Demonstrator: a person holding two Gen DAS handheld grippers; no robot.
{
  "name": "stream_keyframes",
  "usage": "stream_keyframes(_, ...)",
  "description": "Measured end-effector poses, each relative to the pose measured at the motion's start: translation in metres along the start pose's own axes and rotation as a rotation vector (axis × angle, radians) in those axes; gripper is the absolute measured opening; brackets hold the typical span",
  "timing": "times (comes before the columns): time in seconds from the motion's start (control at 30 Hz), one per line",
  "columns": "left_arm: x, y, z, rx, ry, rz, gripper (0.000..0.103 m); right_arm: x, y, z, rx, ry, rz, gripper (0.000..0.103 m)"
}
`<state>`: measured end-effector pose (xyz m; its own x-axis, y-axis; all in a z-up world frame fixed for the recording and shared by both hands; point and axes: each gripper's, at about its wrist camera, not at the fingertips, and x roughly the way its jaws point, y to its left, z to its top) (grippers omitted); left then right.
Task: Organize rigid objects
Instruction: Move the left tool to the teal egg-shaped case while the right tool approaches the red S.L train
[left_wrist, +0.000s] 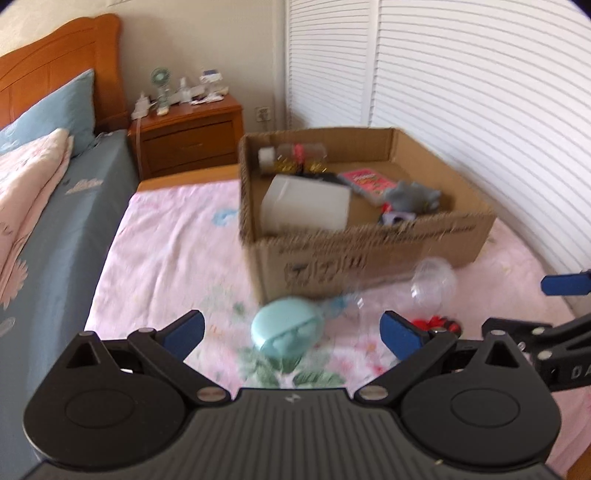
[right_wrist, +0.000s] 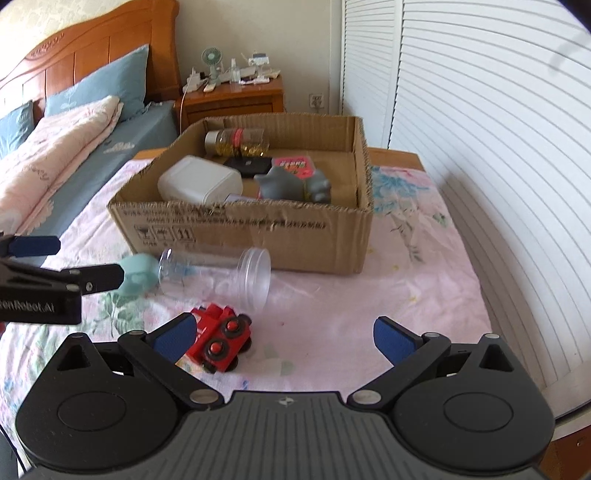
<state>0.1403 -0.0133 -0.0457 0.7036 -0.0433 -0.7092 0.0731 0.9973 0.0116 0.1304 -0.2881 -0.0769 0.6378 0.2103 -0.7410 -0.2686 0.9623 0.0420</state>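
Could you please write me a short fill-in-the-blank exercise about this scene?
1. The grey toy elephant lies inside the ___ box.
2. The toy train on the bedspread is mainly ___.
3. The clear plastic jar lies on its ___ in front of the box.

Missing words: cardboard; red; side

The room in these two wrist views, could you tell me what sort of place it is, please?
Most likely a home bedroom. A wooden headboard stands behind blue pillows, a cluttered bedside table sits beside the bed, and white louvered doors, probably a wardrobe, line one wall.
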Motion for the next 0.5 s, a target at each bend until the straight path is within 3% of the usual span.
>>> stream_keyframes(0.23, 0.013, 0.009, -0.019, -0.038, 0.058, 0.056, 0.101, 0.018, 0.019, -0.002, -0.040, 0.040, 0.007, 0.103)
stream_keyframes(0.43, 0.010, 0.018, -0.022, -0.039, 0.030, 0.065, 0.100, 0.039, 0.039, -0.001, -0.067, 0.065, 0.011, 0.103)
stream_keyframes(0.5, 0.011, 0.022, -0.023, -0.047, 0.023, 0.098, 0.101, 0.046, 0.042, 0.001, -0.063, 0.072, 0.018, 0.103)
